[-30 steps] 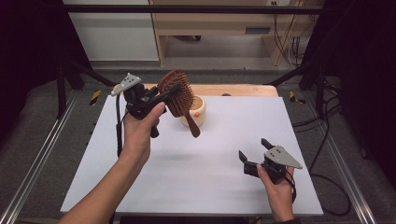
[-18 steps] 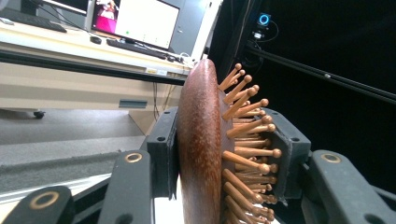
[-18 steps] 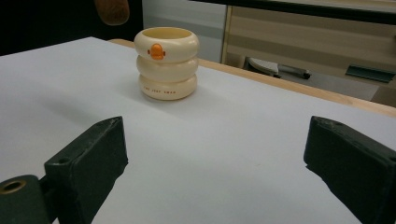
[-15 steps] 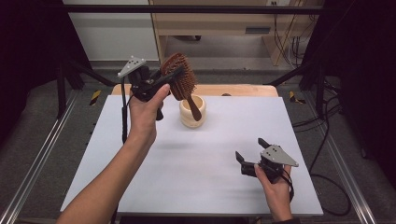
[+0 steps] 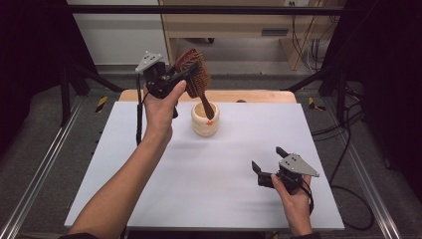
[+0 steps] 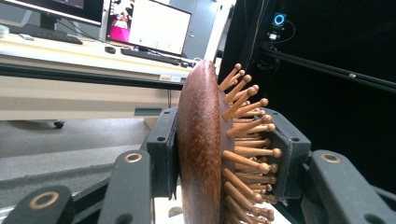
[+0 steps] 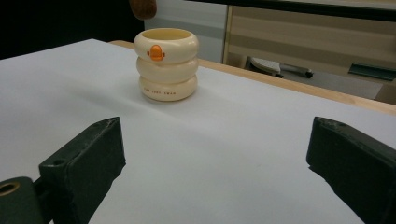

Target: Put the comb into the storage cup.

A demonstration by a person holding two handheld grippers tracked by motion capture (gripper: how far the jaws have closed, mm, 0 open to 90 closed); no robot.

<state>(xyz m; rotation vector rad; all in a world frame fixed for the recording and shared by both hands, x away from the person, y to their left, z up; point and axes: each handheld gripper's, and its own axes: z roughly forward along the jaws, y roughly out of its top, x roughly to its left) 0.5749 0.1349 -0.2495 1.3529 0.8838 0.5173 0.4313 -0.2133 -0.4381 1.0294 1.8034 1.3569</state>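
Since earlier, the left hand-held gripper (image 5: 185, 74), clamped on the hairbrush (image 5: 195, 74), rose above the cup (image 5: 205, 118); a tilted handle could topple it. Right hand-held gripper (image 5: 268, 164) gapes.

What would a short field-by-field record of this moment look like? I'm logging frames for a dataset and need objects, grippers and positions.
surface: white table
left gripper: raised above the table's far side, jaws shut on the hairbrush head
hairbrush: brown wood, pin bristles, handle hanging down above the cup mouth
cup: cream, ribbed in three rings, orange mark, upright on the table
right gripper: low at the near right of the table, jaws open, holding nothing, pointed toward the cup
handle tip: at the top edge of the right gripper view, above the cup rim
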